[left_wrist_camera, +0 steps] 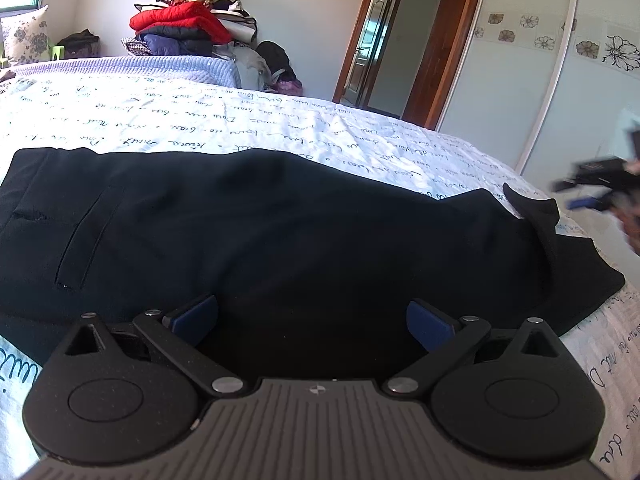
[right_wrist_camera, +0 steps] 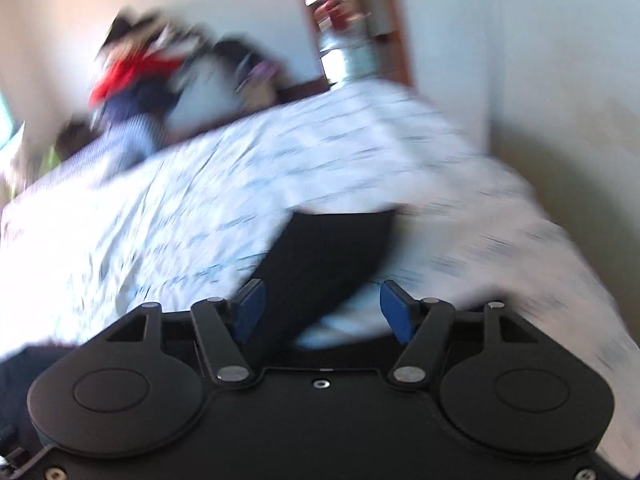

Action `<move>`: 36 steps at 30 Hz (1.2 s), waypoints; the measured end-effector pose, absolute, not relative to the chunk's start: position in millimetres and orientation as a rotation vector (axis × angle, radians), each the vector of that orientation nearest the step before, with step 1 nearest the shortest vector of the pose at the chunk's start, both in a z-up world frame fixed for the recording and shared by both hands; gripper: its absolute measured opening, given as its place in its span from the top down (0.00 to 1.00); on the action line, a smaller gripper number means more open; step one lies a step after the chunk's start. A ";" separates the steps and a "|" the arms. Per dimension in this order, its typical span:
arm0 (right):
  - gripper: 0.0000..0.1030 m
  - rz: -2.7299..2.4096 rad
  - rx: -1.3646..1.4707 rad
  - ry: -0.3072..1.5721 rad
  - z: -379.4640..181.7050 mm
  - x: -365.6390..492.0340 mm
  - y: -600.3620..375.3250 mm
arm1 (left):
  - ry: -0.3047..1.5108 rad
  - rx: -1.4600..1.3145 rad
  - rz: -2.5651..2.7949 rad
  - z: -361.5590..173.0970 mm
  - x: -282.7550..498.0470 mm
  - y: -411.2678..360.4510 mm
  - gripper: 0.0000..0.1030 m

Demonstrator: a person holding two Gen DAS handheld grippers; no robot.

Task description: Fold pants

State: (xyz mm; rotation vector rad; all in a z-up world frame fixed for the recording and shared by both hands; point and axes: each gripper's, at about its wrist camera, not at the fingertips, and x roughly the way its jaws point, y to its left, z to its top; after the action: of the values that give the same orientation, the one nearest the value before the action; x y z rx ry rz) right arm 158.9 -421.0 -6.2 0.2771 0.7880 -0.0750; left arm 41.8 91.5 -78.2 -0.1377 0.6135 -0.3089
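Black pants (left_wrist_camera: 280,232) lie folded lengthwise across the bed, waist and pocket at the left, leg ends at the right with one corner flipped up. My left gripper (left_wrist_camera: 312,322) is open and empty, low over the near edge of the pants. My right gripper (right_wrist_camera: 322,310) is open and empty; its view is motion-blurred and shows the leg end of the pants (right_wrist_camera: 332,248) between and beyond its fingers. The right gripper also shows blurred at the right edge of the left wrist view (left_wrist_camera: 596,192), beyond the leg ends.
The bed has a white sheet with handwriting print (left_wrist_camera: 200,120). A pile of clothes with a red jacket (left_wrist_camera: 180,20) stands behind the bed's far side. An open doorway (left_wrist_camera: 380,40) and a wardrobe door with flower print (left_wrist_camera: 560,60) lie to the right.
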 end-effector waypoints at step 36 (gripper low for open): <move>0.95 -0.097 0.773 0.535 6.9 10.7 -526.2 | 0.615 -0.137 -0.308 -77.8 42.9 91.0 0.01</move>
State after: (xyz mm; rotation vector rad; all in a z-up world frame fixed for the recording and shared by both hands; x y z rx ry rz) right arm 10.7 -526.2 6.9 0.7727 0.5353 -0.0967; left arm 42.9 91.0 -77.8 -0.1370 0.6150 -0.3084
